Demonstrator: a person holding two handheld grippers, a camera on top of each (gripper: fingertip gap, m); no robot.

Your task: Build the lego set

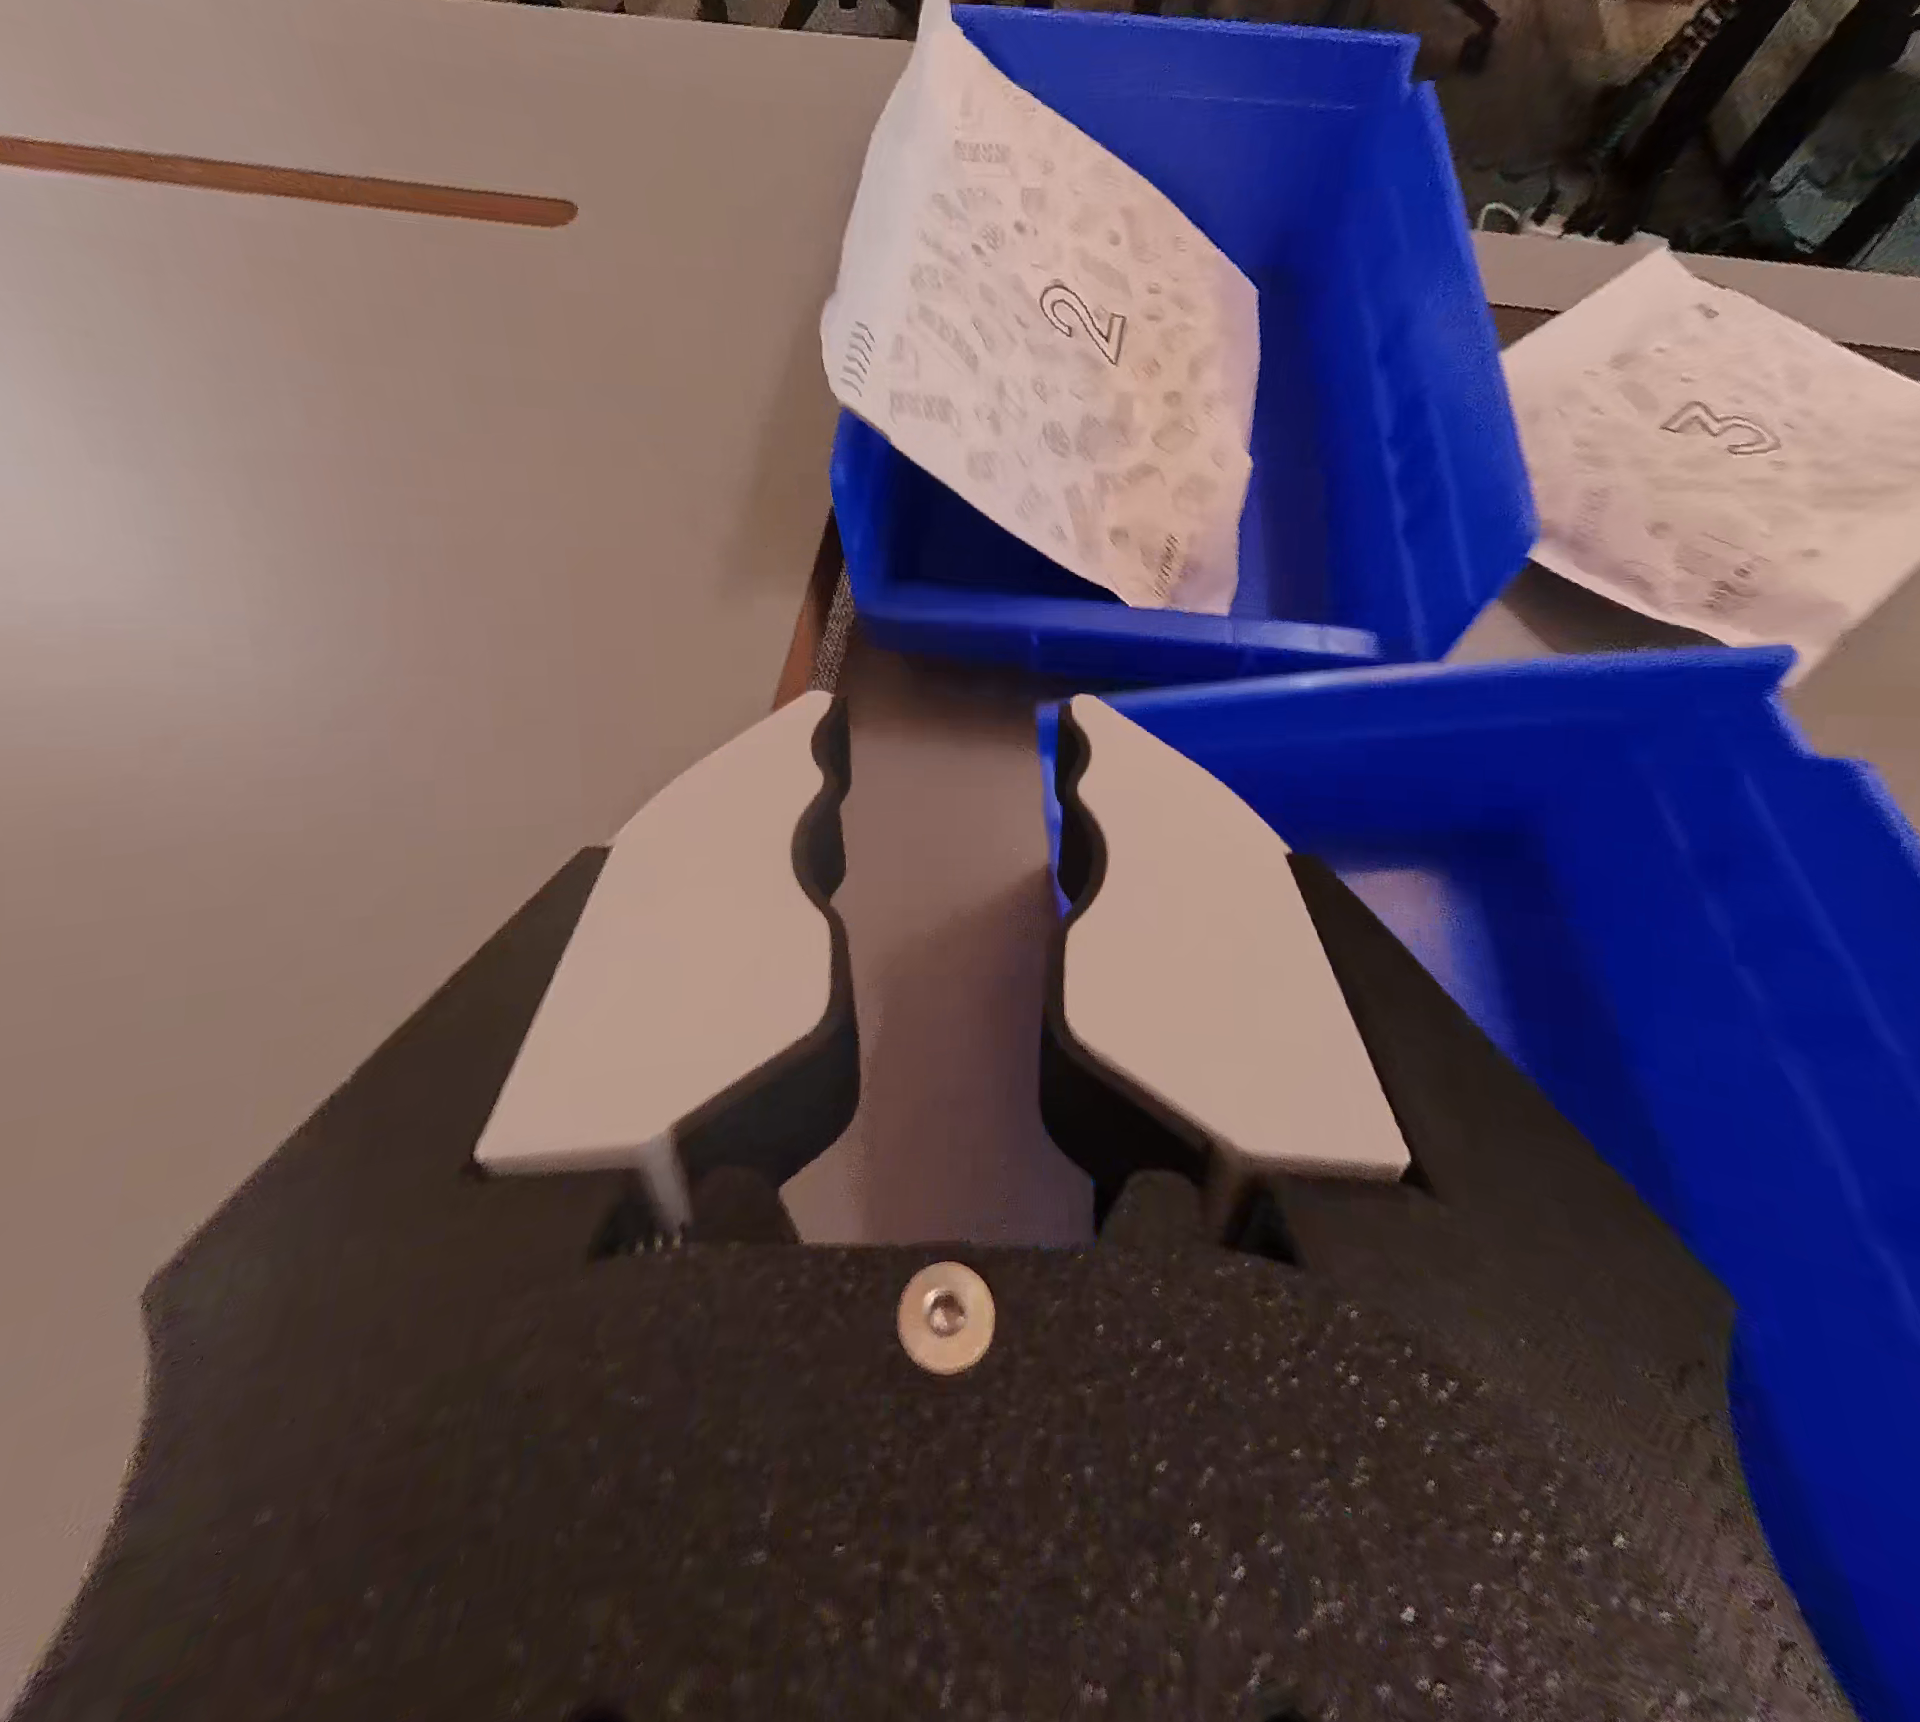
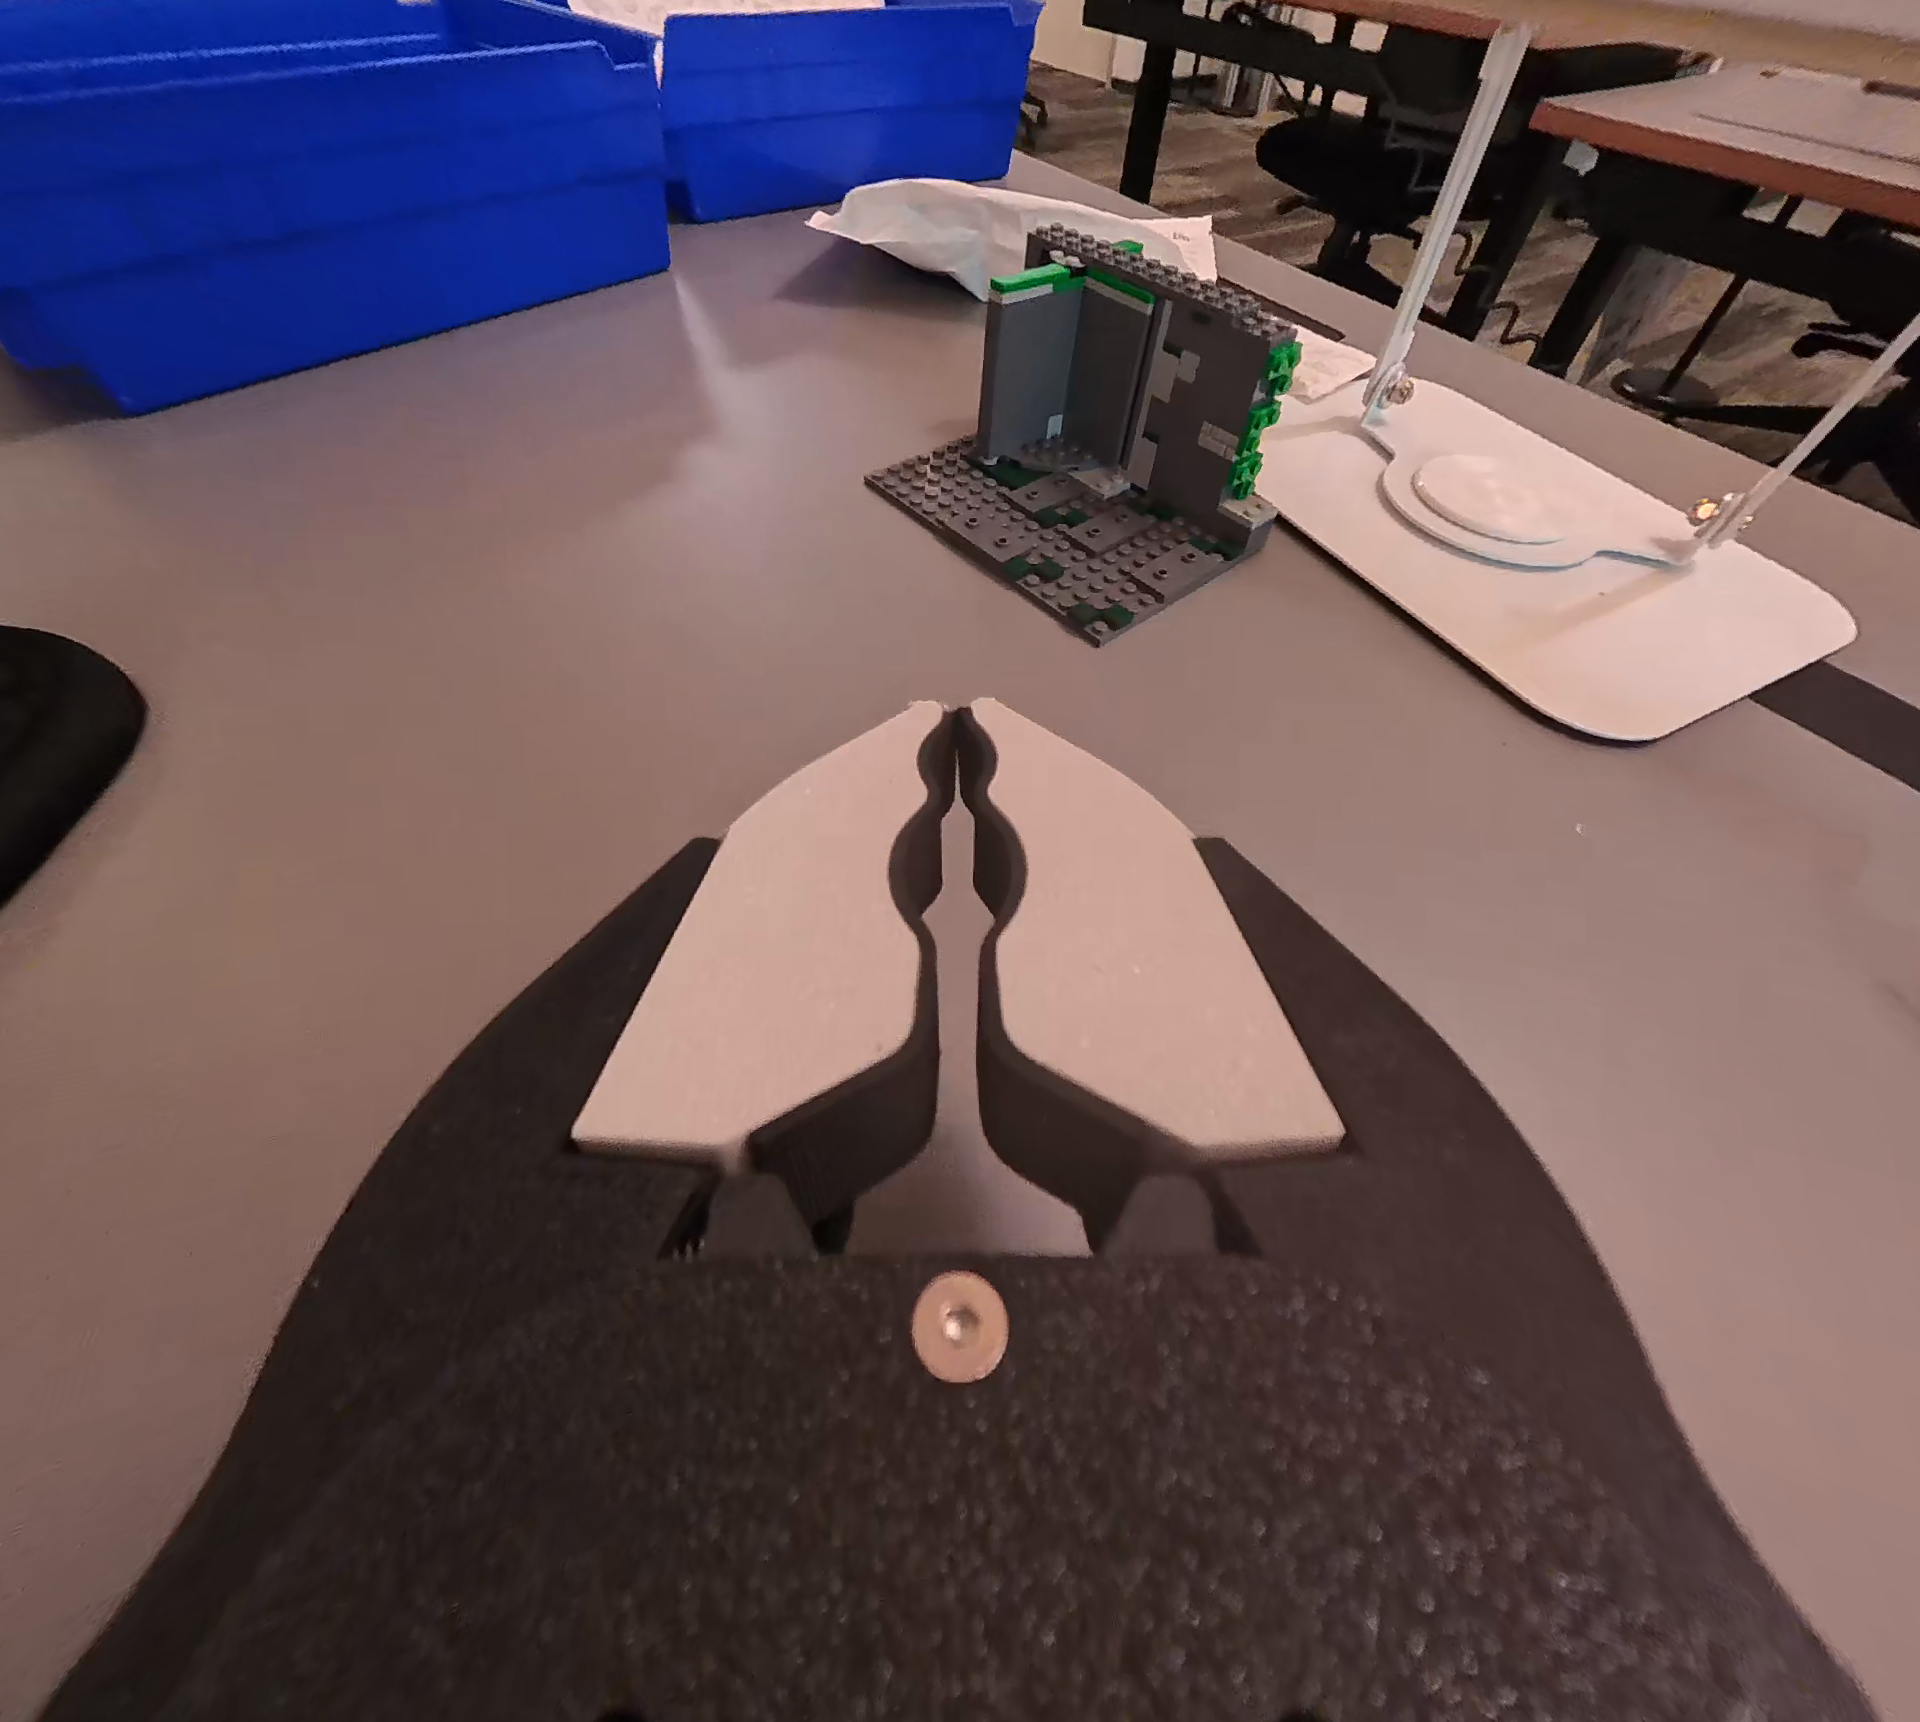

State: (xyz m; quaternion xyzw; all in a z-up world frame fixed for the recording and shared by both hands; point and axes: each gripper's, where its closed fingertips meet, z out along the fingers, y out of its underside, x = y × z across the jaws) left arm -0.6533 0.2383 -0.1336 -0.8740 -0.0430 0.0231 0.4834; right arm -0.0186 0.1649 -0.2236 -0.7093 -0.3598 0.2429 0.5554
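Note:
A partly built grey lego model (image 2: 1122,415) with green pieces stands on a dark studded baseplate on the grey table, ahead and a little right of my right gripper (image 2: 961,711). That gripper is shut and empty, low over the table. My left gripper (image 1: 945,716) is open and empty, above the table just short of a blue bin (image 1: 1340,238). A white numbered parts bag (image 1: 1049,342) leans inside that bin. A second white parts bag (image 1: 1714,467) lies on the table to the right.
A nearer blue bin (image 1: 1621,924) sits right of my left gripper. Two blue bins (image 2: 312,166) stand at the back left in the right wrist view. A white lamp base (image 2: 1558,571) lies right of the model. A crumpled white bag (image 2: 935,218) lies behind it. The tips of one gripper are about 65 centimeters away from the tips of the other. The partly built grey lego model (image 2: 1122,415) lies around 25 centimeters away from my right fingertips.

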